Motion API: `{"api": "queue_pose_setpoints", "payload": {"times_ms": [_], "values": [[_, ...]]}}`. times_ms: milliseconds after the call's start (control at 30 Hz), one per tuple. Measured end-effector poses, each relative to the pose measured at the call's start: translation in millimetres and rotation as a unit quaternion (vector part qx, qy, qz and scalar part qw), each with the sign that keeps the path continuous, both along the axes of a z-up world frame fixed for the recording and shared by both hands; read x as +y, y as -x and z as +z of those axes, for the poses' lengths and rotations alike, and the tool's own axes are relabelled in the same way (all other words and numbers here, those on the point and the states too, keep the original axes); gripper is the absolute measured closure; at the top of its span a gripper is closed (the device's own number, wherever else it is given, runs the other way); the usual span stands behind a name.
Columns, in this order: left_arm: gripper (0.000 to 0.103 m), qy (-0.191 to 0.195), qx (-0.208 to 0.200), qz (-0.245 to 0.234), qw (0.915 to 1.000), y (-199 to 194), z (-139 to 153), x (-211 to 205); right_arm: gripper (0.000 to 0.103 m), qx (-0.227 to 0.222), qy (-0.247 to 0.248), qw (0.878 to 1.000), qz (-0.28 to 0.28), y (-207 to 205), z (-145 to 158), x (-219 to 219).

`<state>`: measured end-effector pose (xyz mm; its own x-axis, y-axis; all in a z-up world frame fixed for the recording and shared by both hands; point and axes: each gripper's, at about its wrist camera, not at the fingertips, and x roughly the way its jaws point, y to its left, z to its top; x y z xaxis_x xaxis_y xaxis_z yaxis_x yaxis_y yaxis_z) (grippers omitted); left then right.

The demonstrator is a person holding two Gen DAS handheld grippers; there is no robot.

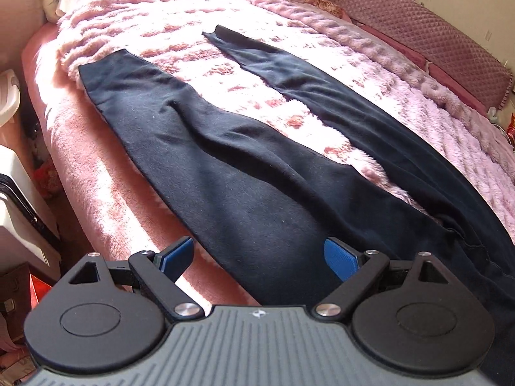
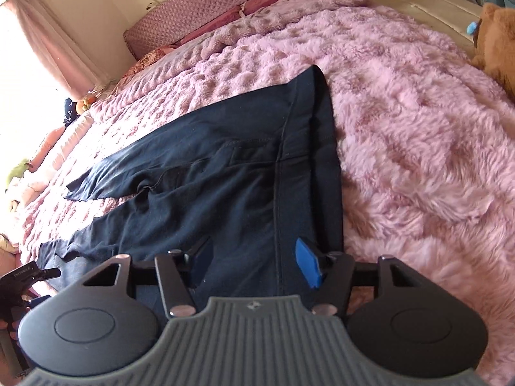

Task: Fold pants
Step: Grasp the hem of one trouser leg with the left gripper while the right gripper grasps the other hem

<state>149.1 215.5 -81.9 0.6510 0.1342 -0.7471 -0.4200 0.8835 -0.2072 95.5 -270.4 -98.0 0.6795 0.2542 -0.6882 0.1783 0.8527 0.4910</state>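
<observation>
Pink fluffy blanket (image 1: 199, 25) covers our bed under dark pants (image 1: 225, 173); both grippers, left (image 1: 259, 259) and right (image 2: 256, 263), hover with fingers apart.

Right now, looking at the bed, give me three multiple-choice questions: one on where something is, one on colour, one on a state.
1. Where do the pants lie?
A. on the pink fluffy blanket
B. on a chair
C. on the floor

2. What colour are the pants?
A. white
B. dark navy
C. red

3. How do the two legs lie?
A. stacked on each other
B. rolled up
C. spread apart, blanket showing between

Answers:
1 A, the blanket surrounds them in both views.
2 B, the fabric is dark blue-black.
3 C, a pink strip separates the legs in the left wrist view.
</observation>
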Motion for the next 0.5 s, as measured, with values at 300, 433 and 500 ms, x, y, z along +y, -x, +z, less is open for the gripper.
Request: {"api": "queue_pose_setpoints", "payload": {"times_ms": [300, 433, 500], "values": [[0.002, 0.059, -0.005, 0.074, 0.9955, 3, -41, 69, 0.056, -0.011, -0.158, 0.984, -0.077, 48, -22, -33], [0.004, 0.091, -0.005, 0.089, 0.9918, 2, -51, 94, 0.054, -0.016, -0.172, 0.982, -0.078, 67, -23, -29], [0.004, 0.122, -0.023, 0.108, 0.9863, 6, -52, 110, 0.055, -0.002, -0.18, 0.981, -0.076, 73, -27, -27]]}}
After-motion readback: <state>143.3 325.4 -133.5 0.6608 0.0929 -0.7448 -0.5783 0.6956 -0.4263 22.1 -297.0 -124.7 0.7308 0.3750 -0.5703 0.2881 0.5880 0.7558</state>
